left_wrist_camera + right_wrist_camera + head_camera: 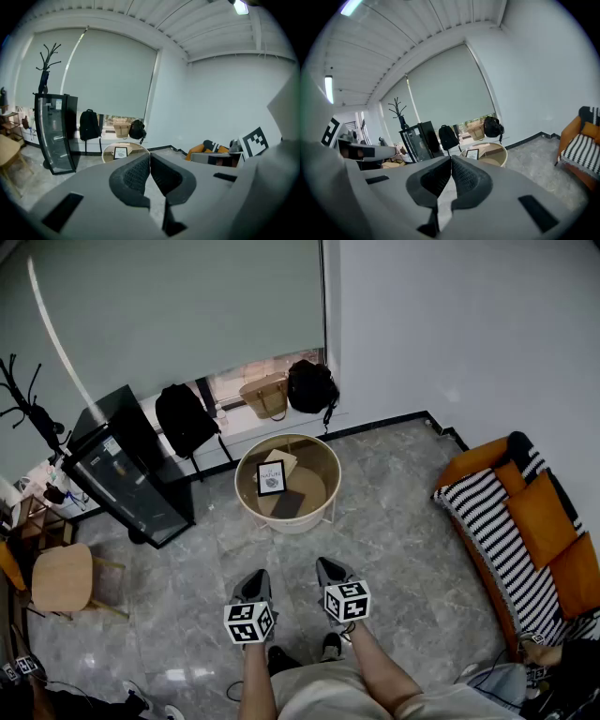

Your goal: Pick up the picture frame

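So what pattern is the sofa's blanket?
The blanket has black-and-white stripes; clearest in head view.

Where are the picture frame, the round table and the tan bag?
picture frame (271, 478): head view, centre of its print.
round table (302, 524): head view, near side wall.
tan bag (265, 396): head view, middle of its body.

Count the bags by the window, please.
3: a black fabric backpack leftmost, a tan woven tote bag on the ledge, a second black backpack right of it. The dark glass cabinet may hide more.

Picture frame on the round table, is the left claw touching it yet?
Apart. The head view shows bare floor between the left claw and the picture frame, which sits on the table.
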Demonstrator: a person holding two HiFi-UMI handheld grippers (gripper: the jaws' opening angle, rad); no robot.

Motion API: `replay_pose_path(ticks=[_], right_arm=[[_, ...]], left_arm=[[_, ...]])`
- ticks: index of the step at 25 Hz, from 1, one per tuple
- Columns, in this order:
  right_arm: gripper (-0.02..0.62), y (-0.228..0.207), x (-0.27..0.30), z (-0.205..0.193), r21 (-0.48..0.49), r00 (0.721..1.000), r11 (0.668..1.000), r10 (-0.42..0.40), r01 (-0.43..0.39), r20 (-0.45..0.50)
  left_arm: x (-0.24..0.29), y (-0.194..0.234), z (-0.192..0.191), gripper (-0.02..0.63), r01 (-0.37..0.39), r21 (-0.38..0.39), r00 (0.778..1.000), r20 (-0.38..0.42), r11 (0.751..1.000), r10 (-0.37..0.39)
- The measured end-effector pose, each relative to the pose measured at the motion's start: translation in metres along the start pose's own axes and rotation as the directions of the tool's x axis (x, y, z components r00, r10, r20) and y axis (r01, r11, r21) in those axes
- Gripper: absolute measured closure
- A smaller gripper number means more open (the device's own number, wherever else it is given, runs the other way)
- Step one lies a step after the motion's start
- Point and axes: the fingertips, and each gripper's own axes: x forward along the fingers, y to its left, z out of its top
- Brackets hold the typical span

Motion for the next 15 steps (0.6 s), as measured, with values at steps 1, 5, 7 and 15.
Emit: replay_pose_path(ticks=[1, 5, 7, 15], right_arm=[[0.561, -0.001, 0.001, -0.002, 0.008, 1.0, 1.0, 0.0, 0.0, -0.002], [0.561, -0.006, 0.004, -0.004, 0.022, 1.0, 1.0, 0.001, -0.001, -0.011], [0.561, -0.01, 0.003, -0.005, 0.021, 1.0, 1.0, 0.003, -0.003, -0.014], [0.561, -0.015, 0.006, -0.008, 0.043, 1.0, 0.999, 0.014, -0.014, -0.02]], left_arm=[[-0.001, 0.001, -0.006, 0.586, 0.004, -0.002, 1.0, -0.008, 1.0, -0.004], [-0.001, 0.005, -0.023, 0.586, 0.004, -0.014, 1.0, -0.021, 1.0, -0.005], [0.0, 0.005, -0.024, 0.586, -0.012, -0.017, 1.0, -0.012, 1.0, 0.012], [0.007, -0.009, -0.019, 0.586, -0.017, 0.026, 1.0, -0.005, 1.0, 0.017]])
